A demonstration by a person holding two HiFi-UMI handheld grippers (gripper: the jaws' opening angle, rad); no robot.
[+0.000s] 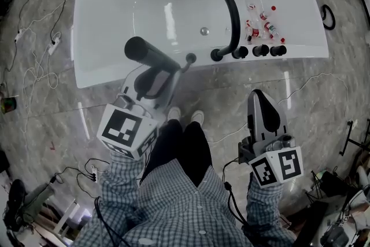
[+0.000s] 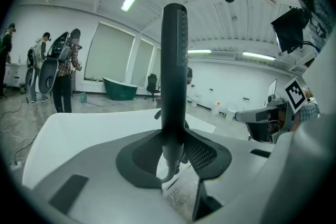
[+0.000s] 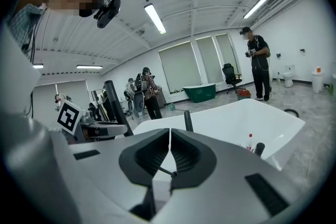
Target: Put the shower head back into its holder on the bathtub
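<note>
The black shower head (image 1: 149,54) hangs over the near rim of the white bathtub (image 1: 110,20), and my left gripper (image 1: 155,73) is shut on its handle. In the left gripper view the shower head (image 2: 174,65) stands upright between the jaws of my left gripper (image 2: 173,157), with a silver hose end below. Its lower end lies close to the small black holder (image 1: 191,58) on the rim; I cannot tell if they touch. My right gripper (image 1: 258,96) is shut and empty over the floor to the right, and that right gripper (image 3: 169,150) faces the tub.
A black arched spout (image 1: 232,14) and three black knobs (image 1: 260,50) stand on the rim right of the holder. Small bottles (image 1: 260,23) lie beside them. Cables (image 1: 40,61) trail over the marble floor. People (image 2: 63,76) stand in the background.
</note>
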